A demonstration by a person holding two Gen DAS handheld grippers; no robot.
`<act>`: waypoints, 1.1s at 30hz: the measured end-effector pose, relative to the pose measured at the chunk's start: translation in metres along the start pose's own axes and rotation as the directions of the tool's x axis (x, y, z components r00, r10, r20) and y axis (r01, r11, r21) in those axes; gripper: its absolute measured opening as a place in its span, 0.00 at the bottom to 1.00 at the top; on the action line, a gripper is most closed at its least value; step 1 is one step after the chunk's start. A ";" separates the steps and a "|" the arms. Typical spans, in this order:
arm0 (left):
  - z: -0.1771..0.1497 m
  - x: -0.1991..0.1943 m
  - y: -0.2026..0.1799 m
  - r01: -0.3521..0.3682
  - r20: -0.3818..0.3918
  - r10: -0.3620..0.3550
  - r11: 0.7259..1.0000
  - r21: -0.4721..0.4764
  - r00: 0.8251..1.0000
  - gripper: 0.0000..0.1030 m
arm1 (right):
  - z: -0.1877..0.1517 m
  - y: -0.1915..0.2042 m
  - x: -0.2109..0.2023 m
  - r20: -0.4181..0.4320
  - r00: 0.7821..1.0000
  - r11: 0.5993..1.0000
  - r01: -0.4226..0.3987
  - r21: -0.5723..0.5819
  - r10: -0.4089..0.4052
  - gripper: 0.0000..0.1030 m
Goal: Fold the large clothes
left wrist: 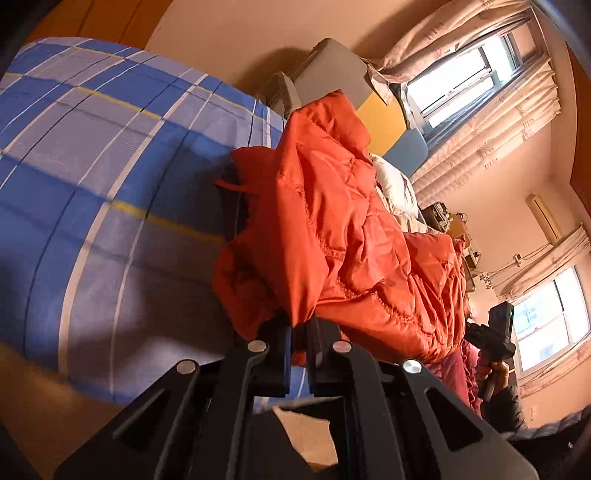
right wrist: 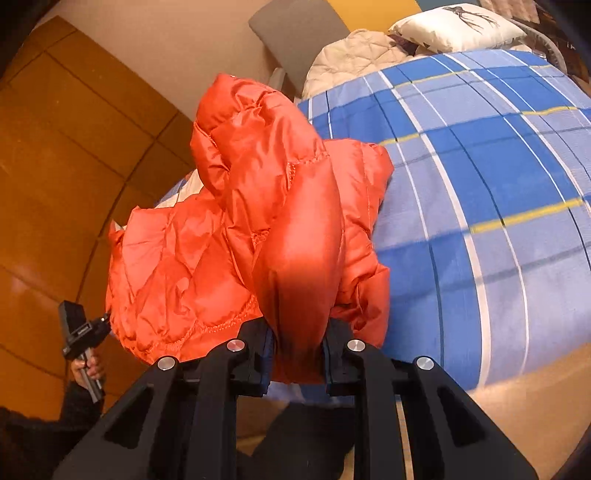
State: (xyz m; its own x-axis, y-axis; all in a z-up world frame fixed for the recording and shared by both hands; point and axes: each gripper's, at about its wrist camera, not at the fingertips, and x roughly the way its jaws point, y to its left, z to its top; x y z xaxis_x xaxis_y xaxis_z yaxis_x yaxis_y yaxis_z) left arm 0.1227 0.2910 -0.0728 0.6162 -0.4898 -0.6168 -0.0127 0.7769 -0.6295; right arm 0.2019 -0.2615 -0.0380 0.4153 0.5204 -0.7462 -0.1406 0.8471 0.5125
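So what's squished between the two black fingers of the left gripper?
A thin fold of the orange puffy jacket, pinched by the left gripper. The left wrist view shows it best.

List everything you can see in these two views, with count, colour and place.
puffer jacket: one, orange, bunched above the bed, pinched at two spots
bedspread: one, blue plaid, covering the bed
pillow: one, white, at the bed's far end
quilt: one, cream, beside the pillow
curtains: pale, at the windows
left hand-held gripper: black, shut on a thin fold of the jacket
right hand-held gripper: black, shut on a thick fold of the jacket
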 end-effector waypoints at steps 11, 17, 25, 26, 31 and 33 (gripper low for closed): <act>0.032 -0.033 -0.050 -0.145 0.162 0.115 0.972 0.187 0.980 0.56 | 0.032 0.027 -0.013 0.139 0.963 0.965 0.245 -0.093 -0.231 0.51; 0.051 0.019 -0.085 -0.121 0.066 0.105 0.938 0.324 0.992 0.62 | 0.065 0.083 0.014 0.191 0.953 0.925 0.278 -0.259 -0.233 0.51; 0.076 0.090 -0.097 -0.119 -0.073 0.155 0.925 0.360 0.985 0.47 | 0.094 0.101 0.084 0.122 0.920 0.847 0.390 -0.361 -0.372 0.49; 0.078 0.097 -0.096 -0.125 -0.083 0.166 0.923 0.365 0.983 0.35 | 0.095 0.100 0.089 0.109 0.920 0.844 0.389 -0.369 -0.376 0.39; 0.081 0.107 -0.092 -0.141 -0.069 0.178 0.920 0.366 0.982 0.00 | 0.089 0.111 0.094 0.114 0.915 0.817 0.398 -0.417 -0.387 0.16; 0.079 0.103 -0.091 -0.142 -0.040 0.167 0.923 0.357 0.985 0.00 | 0.087 0.114 0.088 0.129 0.911 0.808 0.408 -0.424 -0.392 0.12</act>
State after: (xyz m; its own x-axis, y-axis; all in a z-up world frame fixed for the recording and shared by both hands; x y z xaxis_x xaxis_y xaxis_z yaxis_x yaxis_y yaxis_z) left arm 0.2495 0.2009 -0.0412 0.5732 -0.3688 -0.7317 0.1820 0.9280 -0.3251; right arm 0.3008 -0.1287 -0.0082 0.5495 0.1279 -0.8256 -0.3253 0.9430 -0.0704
